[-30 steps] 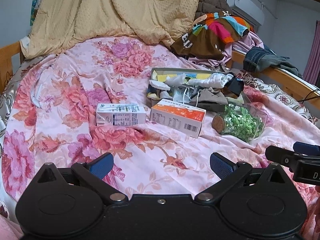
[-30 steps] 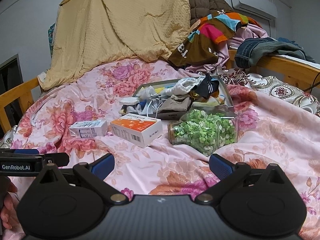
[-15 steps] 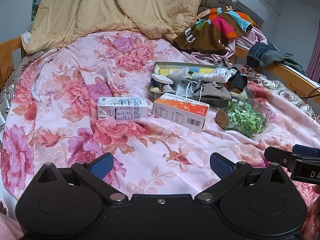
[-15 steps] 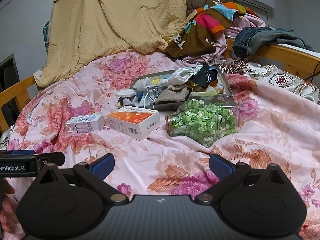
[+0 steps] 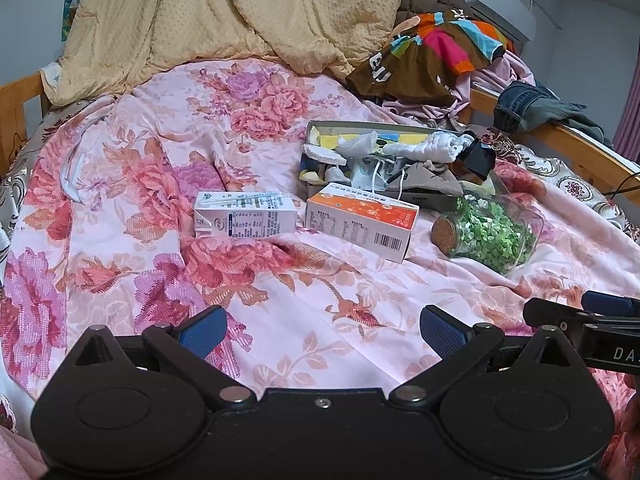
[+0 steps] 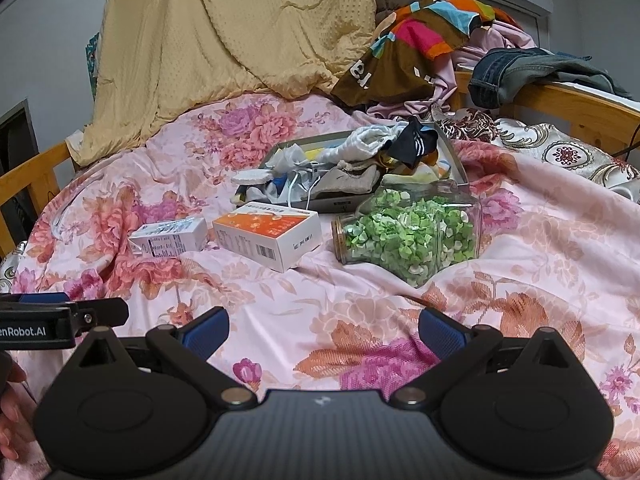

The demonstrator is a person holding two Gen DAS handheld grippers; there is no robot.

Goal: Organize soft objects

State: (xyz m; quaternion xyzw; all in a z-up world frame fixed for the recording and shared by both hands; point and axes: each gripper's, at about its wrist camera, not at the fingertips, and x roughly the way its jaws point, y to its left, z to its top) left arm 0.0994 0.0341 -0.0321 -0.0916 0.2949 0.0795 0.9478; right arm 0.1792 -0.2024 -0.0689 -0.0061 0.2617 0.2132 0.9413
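A shallow grey box [image 5: 424, 199] [image 6: 340, 203] lies on the floral bed, holding several soft items: a white knitted cloth [image 5: 434, 146] [image 6: 366, 142], a black sock [image 6: 414, 145] [image 5: 478, 158], a beige pouch [image 6: 352, 178] and a face mask. My left gripper [image 5: 322, 326] is open and empty, low over the bedspread, well short of the box. My right gripper [image 6: 324, 328] is open and empty, in front of the jar; it shows at the right edge of the left wrist view [image 5: 580, 320].
A white milk carton [image 5: 244, 220] [image 6: 170, 236], an orange-and-white box [image 5: 360, 220] [image 6: 268, 234] and a glass jar of green paper bits [image 5: 492, 232] [image 6: 408, 236] lie in front of the box. A yellow quilt [image 5: 224, 16], piled clothes [image 5: 432, 52] and wooden rails [image 6: 560, 104] stand behind.
Both grippers have risen and tipped slightly, so the bed items sit a little lower in view. Both stay open. Nothing on the bed has moved.
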